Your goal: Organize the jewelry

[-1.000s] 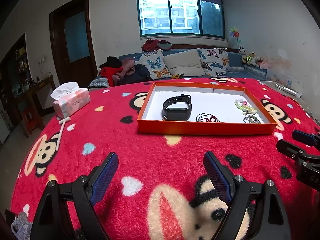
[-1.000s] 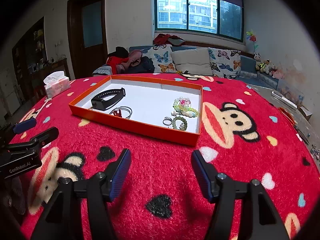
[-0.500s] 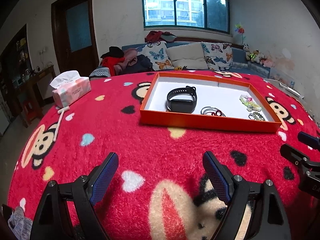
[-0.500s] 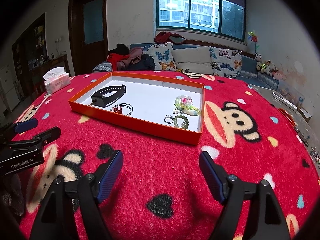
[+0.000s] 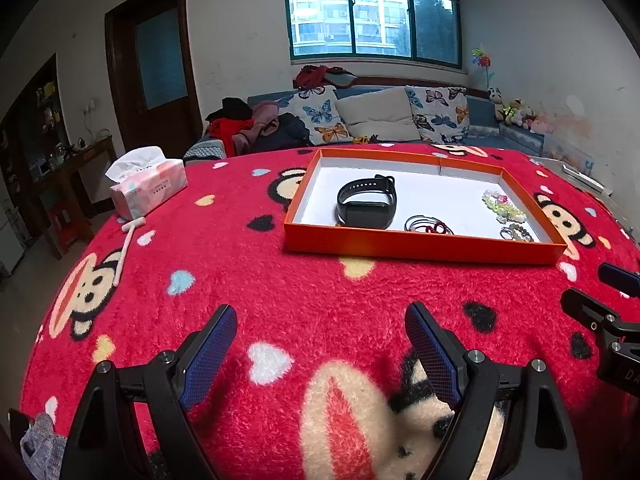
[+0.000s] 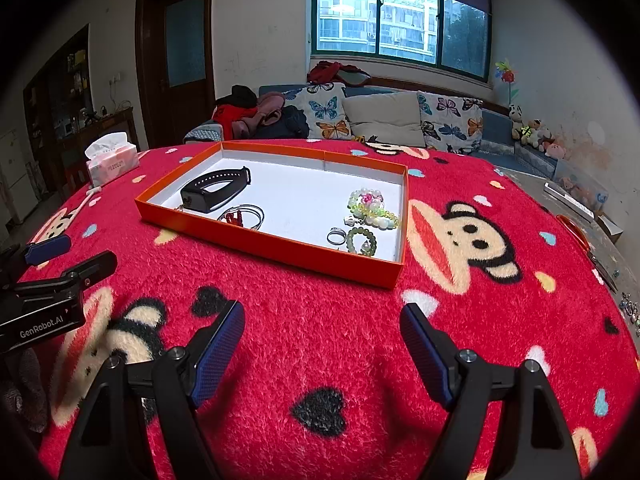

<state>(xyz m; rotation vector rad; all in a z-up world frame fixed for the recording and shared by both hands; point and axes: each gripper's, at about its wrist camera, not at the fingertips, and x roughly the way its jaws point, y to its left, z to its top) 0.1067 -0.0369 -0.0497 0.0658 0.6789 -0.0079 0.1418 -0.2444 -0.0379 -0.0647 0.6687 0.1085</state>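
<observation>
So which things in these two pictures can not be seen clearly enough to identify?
- Small piece beside the black band, right wrist view: half hidden by the orange tray near wall.
- Red item in the wire bangles, left wrist view: too small.
- Tiny objects at the table's right edge, right wrist view: cut off, blurred.
- Ring details: too small.

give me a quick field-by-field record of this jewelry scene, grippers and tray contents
surface: red monkey-print blanket
tray: orange tray, white inside, open top
tray left end: black smart band, wire bangles with red piece
tray right end: pastel bead bracelets, silver ring, green bead bracelet
left gripper: open, empty, short of the tray
right gripper: open, empty, short of the tray
off tray: tissue pack on the blanket's far left
</observation>
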